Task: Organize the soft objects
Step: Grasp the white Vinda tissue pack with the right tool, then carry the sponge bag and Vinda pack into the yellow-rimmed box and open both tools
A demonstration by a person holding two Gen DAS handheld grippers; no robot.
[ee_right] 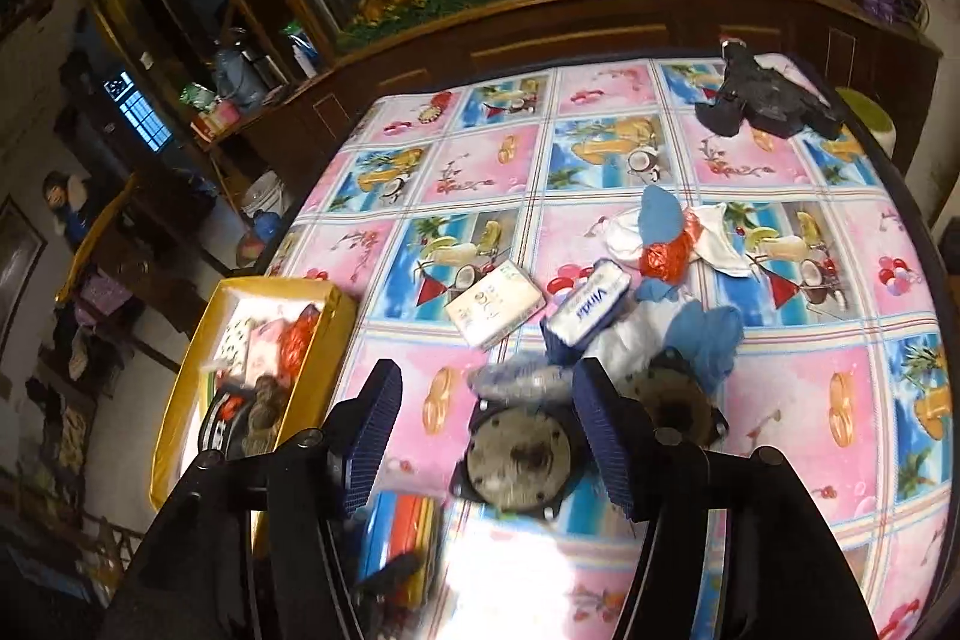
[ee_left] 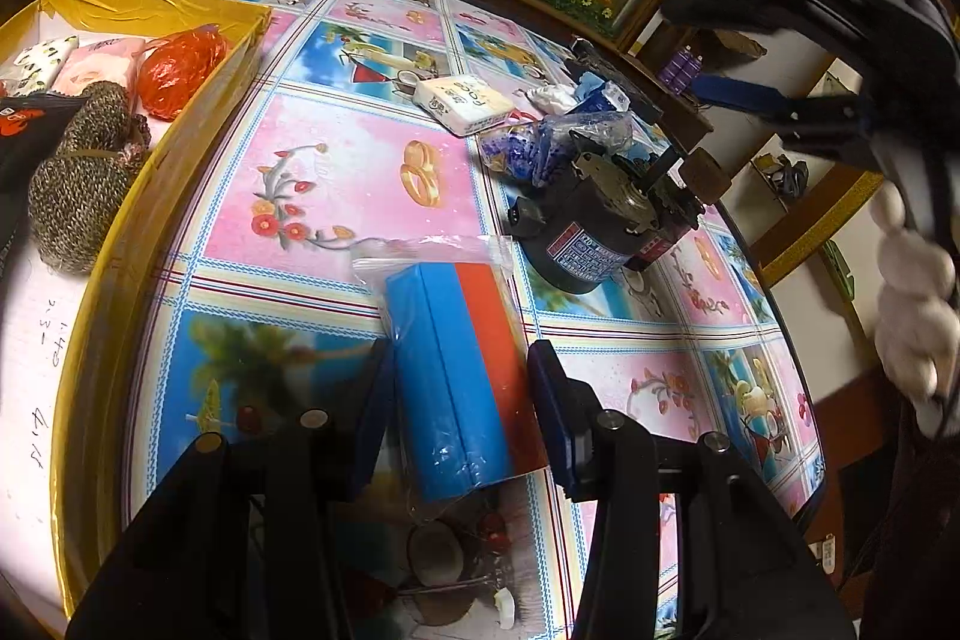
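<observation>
Left gripper (ee_left: 459, 400) open, jaws either side of the bagged blue-and-orange sponge block (ee_left: 450, 376) lying on the patterned tablecloth (ee_left: 336, 172); contact unclear. Landmark: yellow box (ee_left: 180, 142), just left of the block, holding a knitted item (ee_left: 84, 178), red mesh ball (ee_left: 180, 70) and tissue packs. Right gripper (ee_right: 486, 436) open, empty, above the black motor (ee_right: 516, 466). Beyond the motor, farther from the box: white tissue pack (ee_right: 495, 307), Vinda pack (ee_right: 591, 310), blue gloves (ee_right: 708, 340).
</observation>
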